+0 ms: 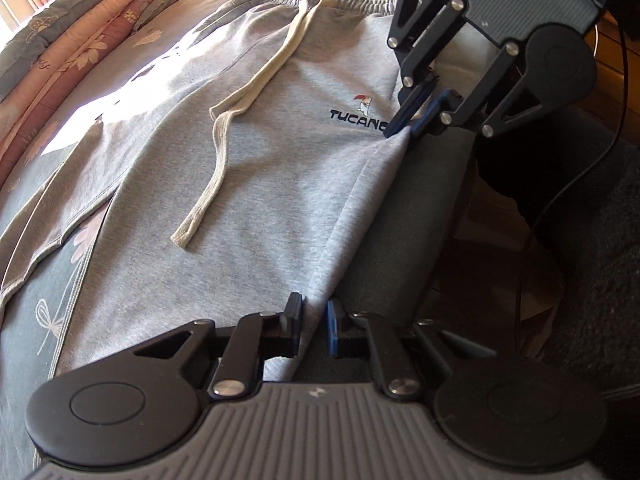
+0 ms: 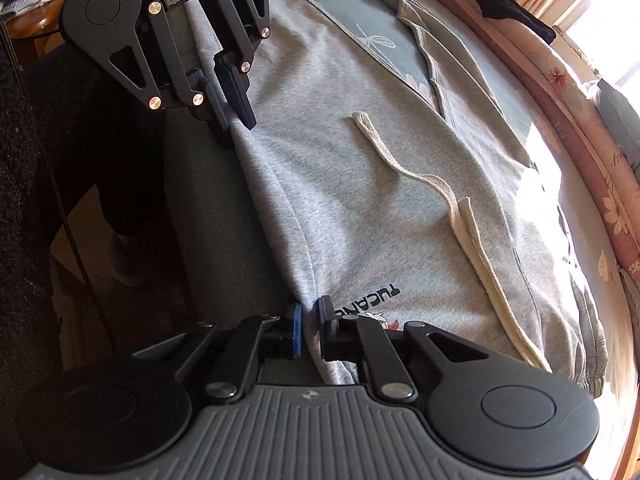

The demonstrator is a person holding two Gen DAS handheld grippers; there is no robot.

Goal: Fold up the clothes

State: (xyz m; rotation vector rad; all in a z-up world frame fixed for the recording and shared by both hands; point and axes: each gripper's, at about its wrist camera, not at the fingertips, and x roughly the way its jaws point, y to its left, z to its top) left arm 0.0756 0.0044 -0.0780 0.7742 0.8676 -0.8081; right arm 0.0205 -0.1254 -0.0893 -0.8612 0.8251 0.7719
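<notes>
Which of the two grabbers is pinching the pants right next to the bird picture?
The right gripper pinches the grey sweatpants beside the TUCANO logo. The left gripper grips the same edge farther down the leg.

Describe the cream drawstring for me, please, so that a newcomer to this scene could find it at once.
Start from the bed with the grey floral cover, where grey sweatpants lie spread flat. From their gathered waistband a flat cord, the cream drawstring, trails down the front, left of the TUCANO logo. It is the only pale, ribbon-like strip on the plain grey fabric.
</notes>
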